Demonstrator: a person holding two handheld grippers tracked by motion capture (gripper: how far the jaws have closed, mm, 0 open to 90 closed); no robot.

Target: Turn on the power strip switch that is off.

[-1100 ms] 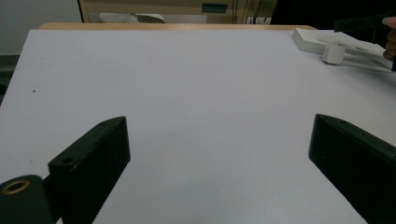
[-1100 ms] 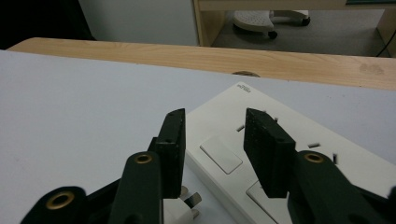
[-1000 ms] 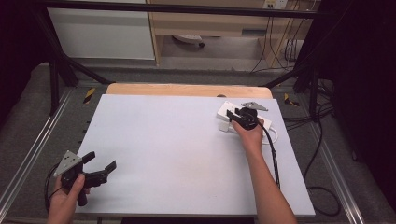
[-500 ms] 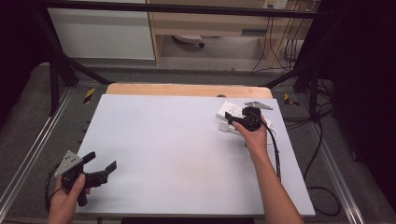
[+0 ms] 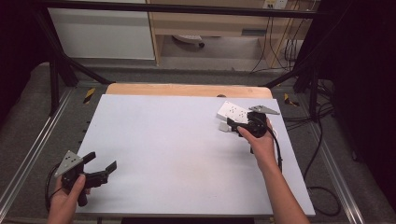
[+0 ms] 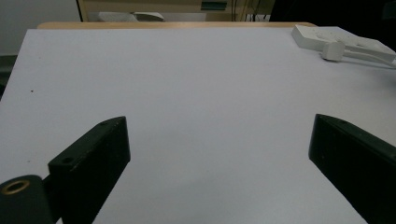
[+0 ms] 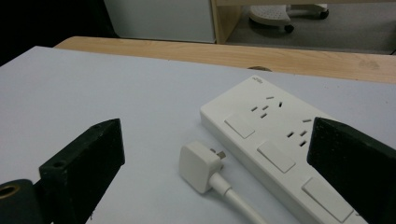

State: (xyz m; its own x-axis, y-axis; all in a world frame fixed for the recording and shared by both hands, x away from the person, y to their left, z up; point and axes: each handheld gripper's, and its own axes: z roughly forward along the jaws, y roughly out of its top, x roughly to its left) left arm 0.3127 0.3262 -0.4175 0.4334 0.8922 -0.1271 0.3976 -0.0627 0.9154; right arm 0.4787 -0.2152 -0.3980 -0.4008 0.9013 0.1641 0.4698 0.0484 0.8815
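A white power strip (image 7: 280, 144) with dark slot markings and white switches lies on a pale grey-white bench (image 5: 177, 154), whose far edge shows a strip of light tan wood. Beside it, a white plug (image 7: 201, 166) trails a white cord. The right gripper (image 5: 246, 127) is black and topped by a grey plate; its jaws are black. The left gripper (image 5: 100, 171) matches it, black with a grey plate and a brass-coloured ring near one jaw. Black cables cross the dark grey floor (image 5: 336, 154) past black frame legs.
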